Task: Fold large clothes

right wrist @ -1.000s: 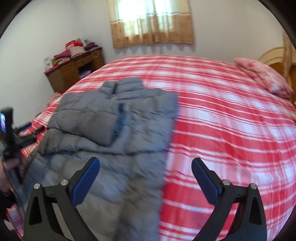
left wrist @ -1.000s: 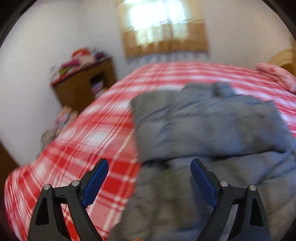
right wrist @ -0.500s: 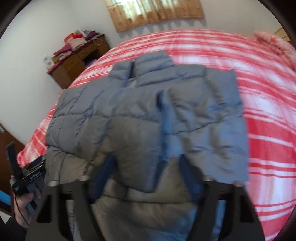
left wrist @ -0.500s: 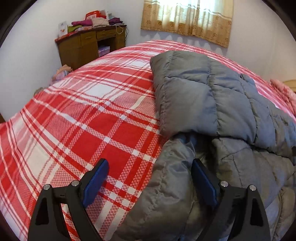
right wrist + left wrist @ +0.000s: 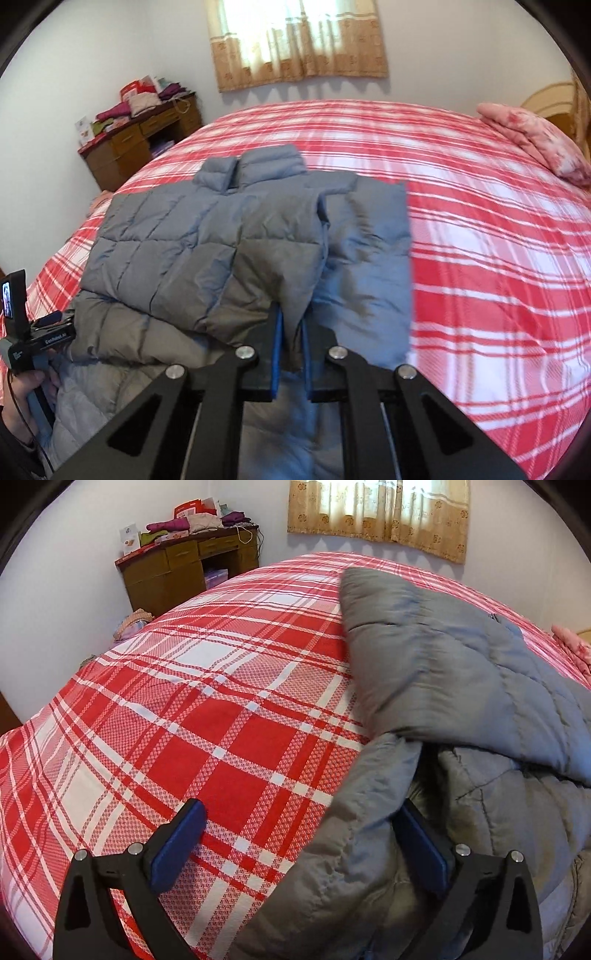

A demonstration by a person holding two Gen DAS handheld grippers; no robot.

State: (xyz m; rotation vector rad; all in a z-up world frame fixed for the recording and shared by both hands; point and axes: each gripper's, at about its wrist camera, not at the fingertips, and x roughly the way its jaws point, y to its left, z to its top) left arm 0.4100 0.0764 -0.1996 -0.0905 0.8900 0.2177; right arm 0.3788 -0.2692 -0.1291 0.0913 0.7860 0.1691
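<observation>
A grey quilted puffer jacket (image 5: 207, 251) lies on a red-and-white plaid bed (image 5: 480, 258), collar toward the window, sleeves folded over its front. My right gripper (image 5: 291, 332) is shut on the cuff of the folded sleeve (image 5: 280, 273) and holds it above the jacket body. In the left wrist view the jacket (image 5: 461, 686) fills the right side. My left gripper (image 5: 299, 834) is open, its jaws set around the jacket's left edge (image 5: 354, 834), low on the bed. The left gripper also shows in the right wrist view (image 5: 33, 332), held by a hand at the jacket's left side.
A wooden desk (image 5: 144, 144) piled with clothes stands at the back left against the wall. A pink pillow (image 5: 535, 140) lies at the bed's far right by the headboard. A curtained window (image 5: 295, 37) is behind the bed. Bare bedspread (image 5: 184, 720) spreads left of the jacket.
My right gripper has closed on the sleeve cuff and lifted it. My left gripper has come down lower and closer to the jacket's left edge, still open.
</observation>
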